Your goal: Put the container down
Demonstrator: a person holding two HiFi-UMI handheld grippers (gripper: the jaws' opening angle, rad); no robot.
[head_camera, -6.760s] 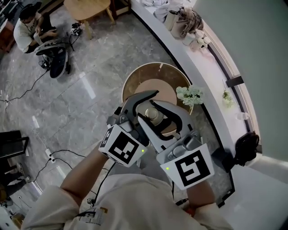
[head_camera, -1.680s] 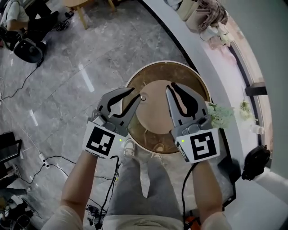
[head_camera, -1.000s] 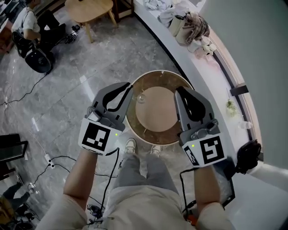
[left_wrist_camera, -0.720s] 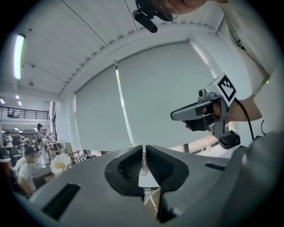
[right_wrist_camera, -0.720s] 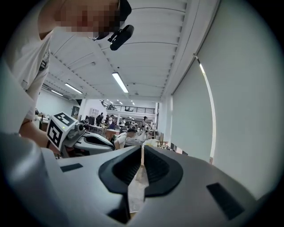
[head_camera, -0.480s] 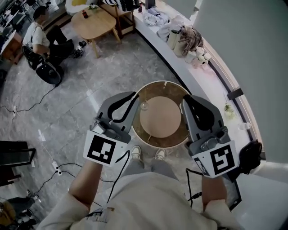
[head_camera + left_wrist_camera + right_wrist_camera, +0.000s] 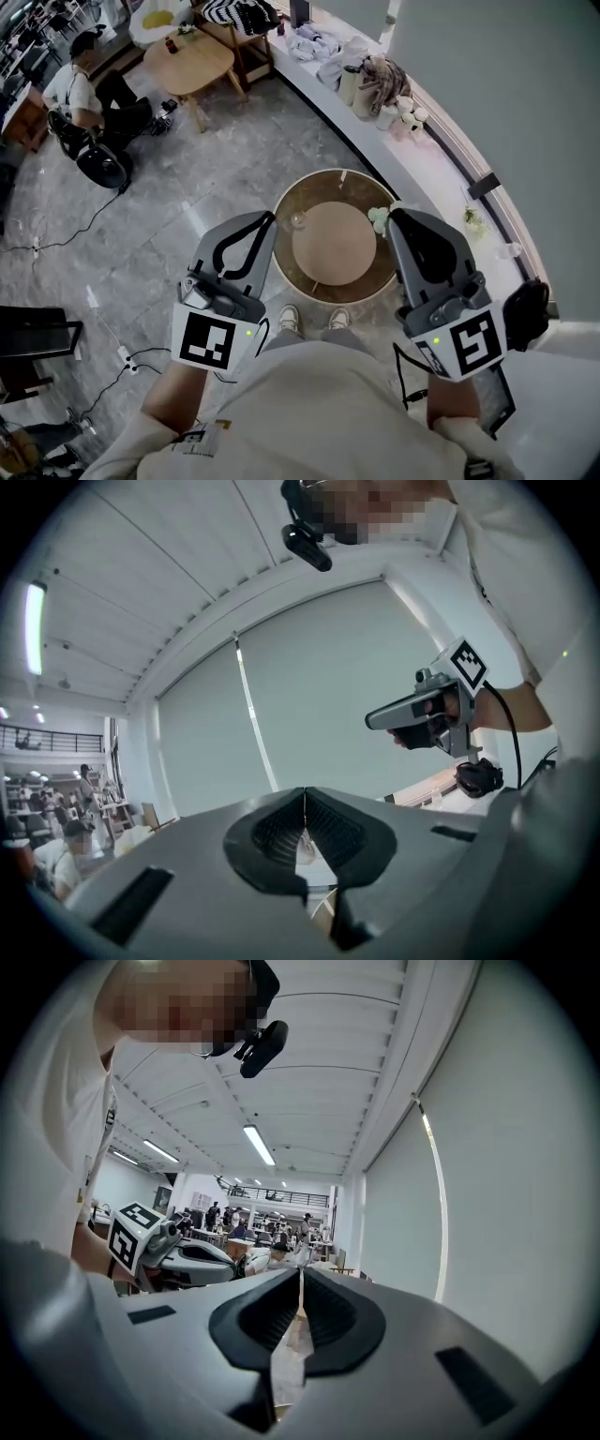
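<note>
The container is a small clear glass (image 7: 298,220) standing upright on the left rim area of the round table (image 7: 375,281), with no gripper touching it. My left gripper (image 7: 269,218) hangs above the table's left edge, a little to the left of the glass, jaws shut and empty. My right gripper (image 7: 396,217) hovers over the table's right edge, also shut and empty. Each gripper view looks level across the room: the left gripper (image 7: 304,803) and right gripper (image 7: 300,1283) show their jaws pressed together with nothing between.
A small bunch of white flowers (image 7: 380,218) stands at the table's right rim. A curved white ledge (image 7: 450,159) with bags and cups runs behind. A seated person (image 7: 80,94), a wooden table (image 7: 192,56) and floor cables (image 7: 66,234) lie to the left.
Both grippers have drawn back from the table toward my body and risen. The view now takes in more of the room. The glass stays on the table.
</note>
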